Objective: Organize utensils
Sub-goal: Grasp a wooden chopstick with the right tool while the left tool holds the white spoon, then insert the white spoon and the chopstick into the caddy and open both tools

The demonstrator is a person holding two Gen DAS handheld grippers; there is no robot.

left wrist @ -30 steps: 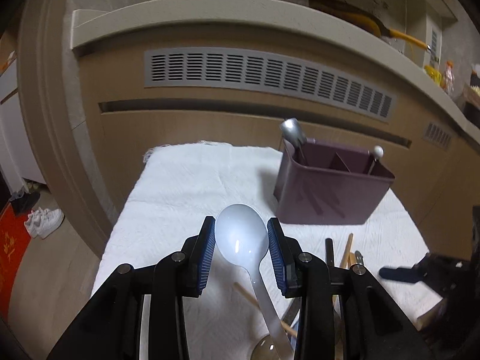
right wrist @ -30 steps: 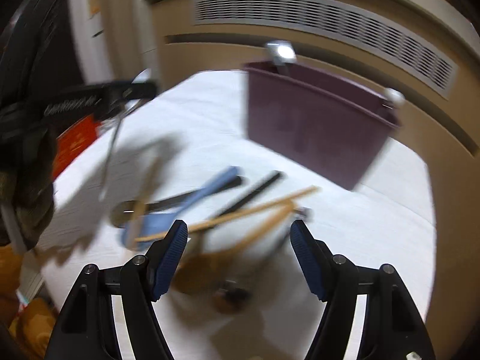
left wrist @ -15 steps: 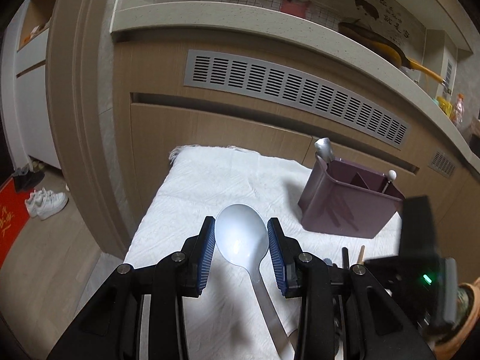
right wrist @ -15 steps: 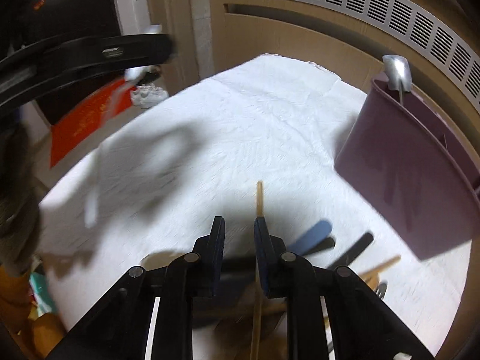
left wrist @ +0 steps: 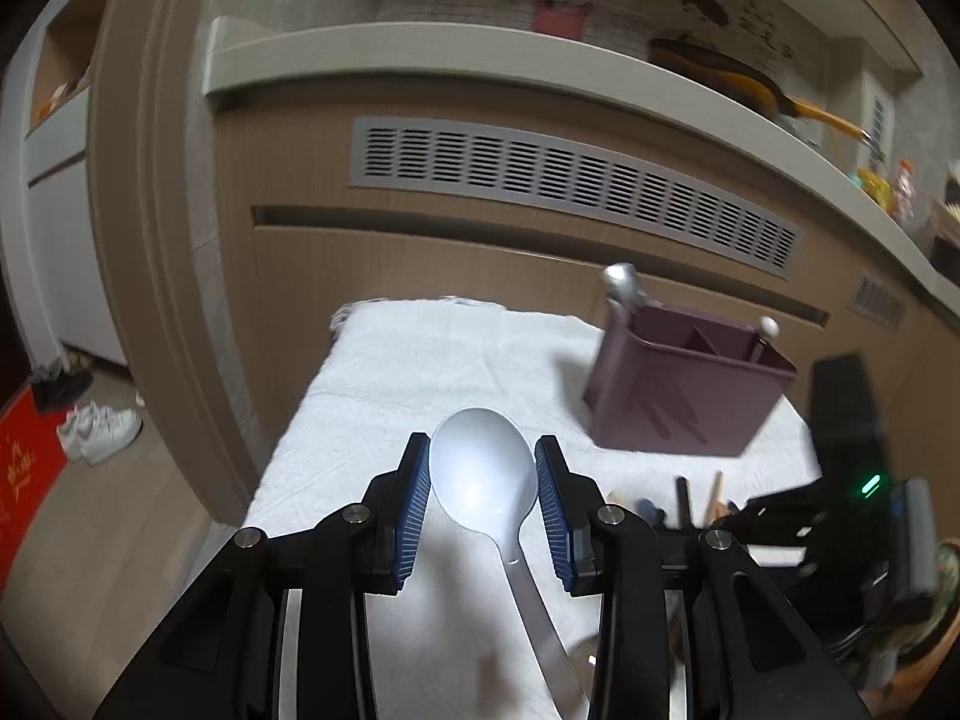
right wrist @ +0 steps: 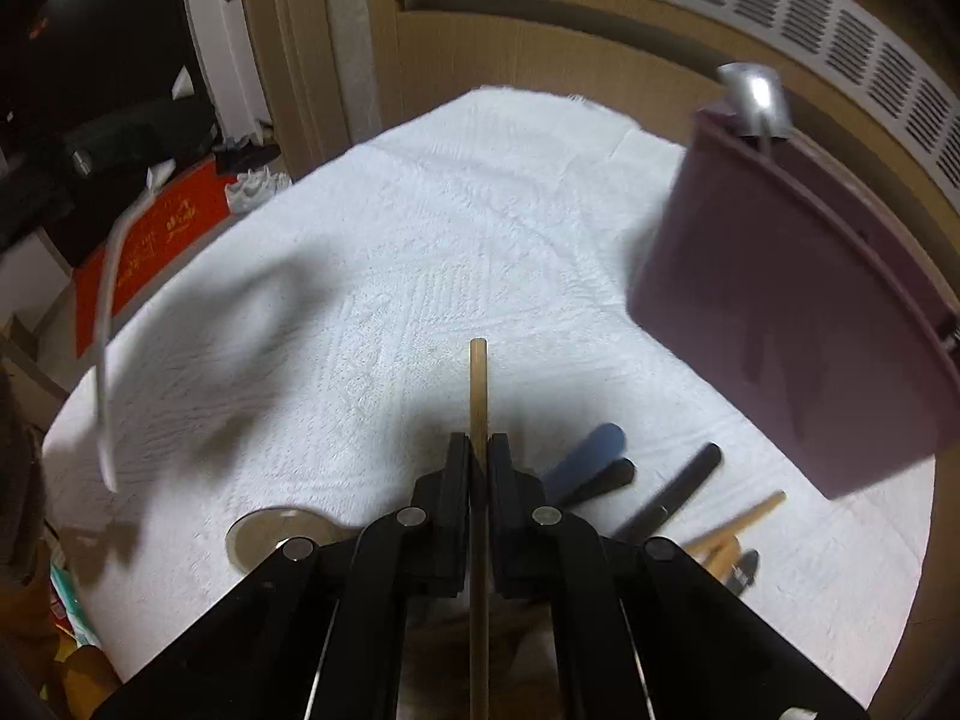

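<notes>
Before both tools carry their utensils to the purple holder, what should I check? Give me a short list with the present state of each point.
1. Left tool grips white spoon by its bowl: ok.
2. Right tool shut on wooden stick: ok.
3. Wooden stick's hidden end free of the remaining utensils: cannot tell.
4. Purple holder upright on white towel: ok.
5. Holder compartments have room: cannot tell, a metal spoon already stands inside.
</notes>
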